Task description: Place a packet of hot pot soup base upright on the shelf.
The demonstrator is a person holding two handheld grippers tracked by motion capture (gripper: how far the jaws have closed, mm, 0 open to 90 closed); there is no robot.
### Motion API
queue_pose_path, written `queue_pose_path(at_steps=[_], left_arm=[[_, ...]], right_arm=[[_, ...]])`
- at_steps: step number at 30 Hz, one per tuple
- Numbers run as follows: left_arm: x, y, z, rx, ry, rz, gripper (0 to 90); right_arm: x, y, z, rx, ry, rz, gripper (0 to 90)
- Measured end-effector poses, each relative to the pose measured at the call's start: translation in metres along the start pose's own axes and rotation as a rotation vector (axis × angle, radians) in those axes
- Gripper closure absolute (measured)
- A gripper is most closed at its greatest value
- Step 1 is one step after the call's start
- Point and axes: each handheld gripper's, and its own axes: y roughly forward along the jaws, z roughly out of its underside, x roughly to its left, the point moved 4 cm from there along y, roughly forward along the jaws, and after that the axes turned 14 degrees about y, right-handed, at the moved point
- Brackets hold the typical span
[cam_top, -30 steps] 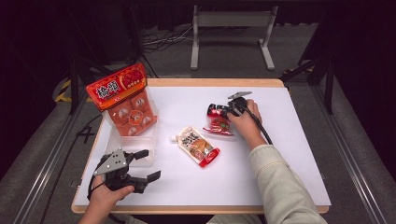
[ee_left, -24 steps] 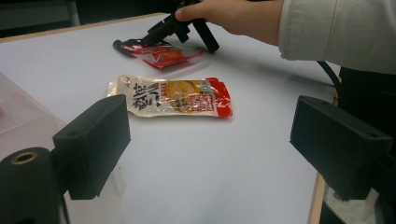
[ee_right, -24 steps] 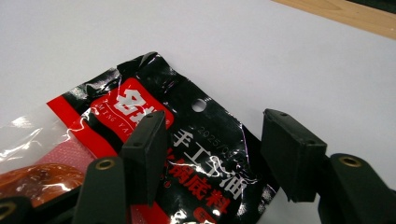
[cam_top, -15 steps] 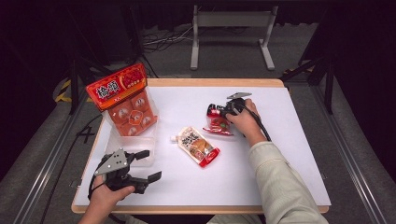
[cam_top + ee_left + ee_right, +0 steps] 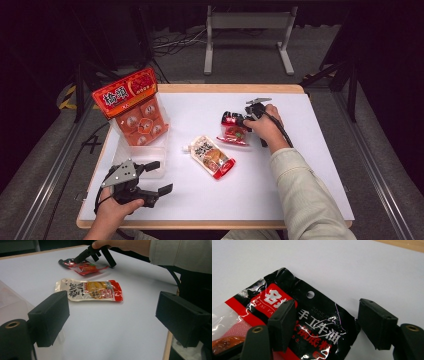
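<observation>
Closing in on the red-and-black sachet (image 5: 312,322) at mid-tabletop (image 5: 310,165), right gripper (image 5: 239,120) has barely shifted since a second ago; jaws parted, straddling its black end, no grip yet. Left gripper (image 5: 155,177) idles, jaws spread, near front edge.

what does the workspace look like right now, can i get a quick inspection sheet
Surface: white table top with a wooden edge, flat, no spills seen.
Job's things: red and black sachet lying flat under the right gripper; cream and orange pouch lying flat mid-table.
Clutter: red snack pack propped at the far left; clear plastic tub in front of it.
Grippers: right gripper open, jaws astride the sachet's black end; left gripper open, near the tub, holding nothing.
Cables: black cable trailing along the right forearm.
Surroundings: dark floor, metal stand beyond the table.
</observation>
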Motion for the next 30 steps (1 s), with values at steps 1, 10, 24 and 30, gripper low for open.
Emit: queue_pose_path(at_steps=[1,10,24,30], left_arm=[[0.000,0.000,0.000,0.002,-0.002,0.003,12.6],[0.000,0.000,-0.002,-0.005,0.004,0.005,12.6],[0.000,0.003,-0.002,-0.002,0.002,0.010,12.6],[0.000,0.003,-0.004,-0.004,0.001,0.013,12.6]], right_arm=[[0.001,-0.001,0.000,0.006,0.004,0.007,32.0],[0.002,-0.001,0.000,0.014,0.038,0.031,37.3],[0.010,-0.010,-0.001,0.086,-0.066,-0.018,86.6],[0.008,-0.022,-0.005,0.034,-0.036,-0.090,88.2]])
